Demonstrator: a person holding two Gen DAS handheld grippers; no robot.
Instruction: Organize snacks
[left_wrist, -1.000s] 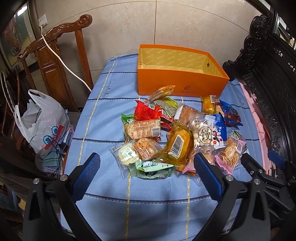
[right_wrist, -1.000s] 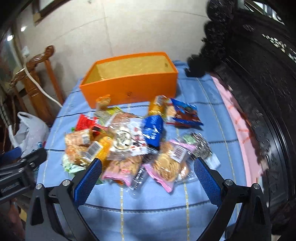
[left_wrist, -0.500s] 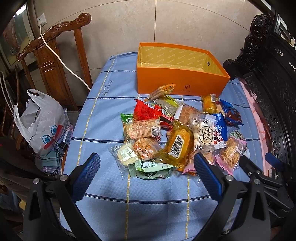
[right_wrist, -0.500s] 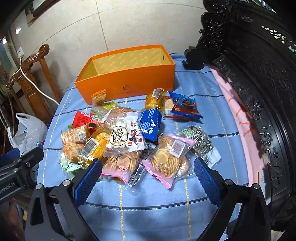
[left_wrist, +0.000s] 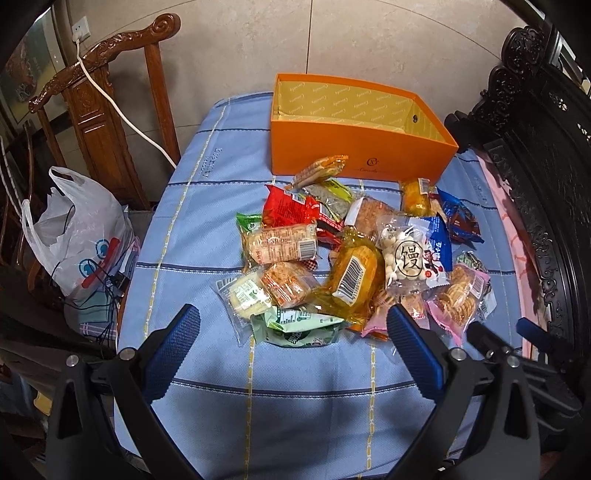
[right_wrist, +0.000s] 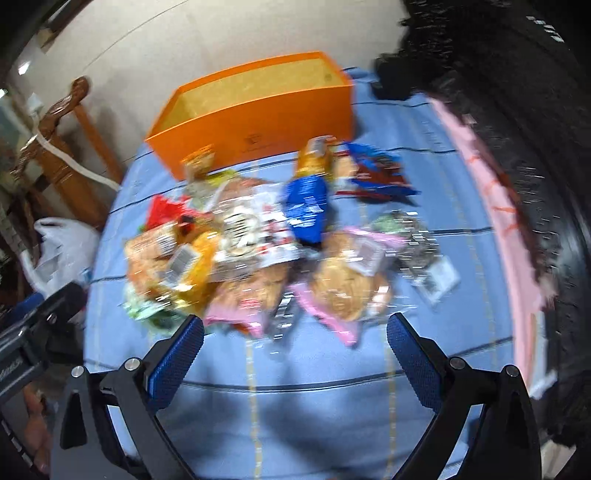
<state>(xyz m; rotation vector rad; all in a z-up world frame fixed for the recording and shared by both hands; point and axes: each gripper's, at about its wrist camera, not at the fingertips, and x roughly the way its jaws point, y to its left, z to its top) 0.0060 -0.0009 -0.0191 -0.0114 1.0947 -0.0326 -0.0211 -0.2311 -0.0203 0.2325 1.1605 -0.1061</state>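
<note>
A heap of several wrapped snacks (left_wrist: 351, 258) lies on the blue striped cloth (left_wrist: 184, 229). Behind it stands an open orange box (left_wrist: 362, 155) with nothing inside. My left gripper (left_wrist: 291, 343) hangs open just short of the heap's near edge, by a green packet (left_wrist: 299, 326). In the blurred right wrist view the same heap (right_wrist: 258, 243) and orange box (right_wrist: 255, 122) show. My right gripper (right_wrist: 295, 350) is open before the pink packets (right_wrist: 340, 288). Neither gripper holds anything.
A carved wooden chair (left_wrist: 107, 96) with a white cable stands at the back left, and a white plastic bag (left_wrist: 77, 240) hangs beside the table. Dark carved furniture (left_wrist: 546, 155) runs along the right. The other gripper (left_wrist: 517, 365) shows at the lower right of the left wrist view.
The right wrist view has swung and gone blurred, showing quick motion of the right gripper. The left gripper has drifted slightly. Both stay open.
</note>
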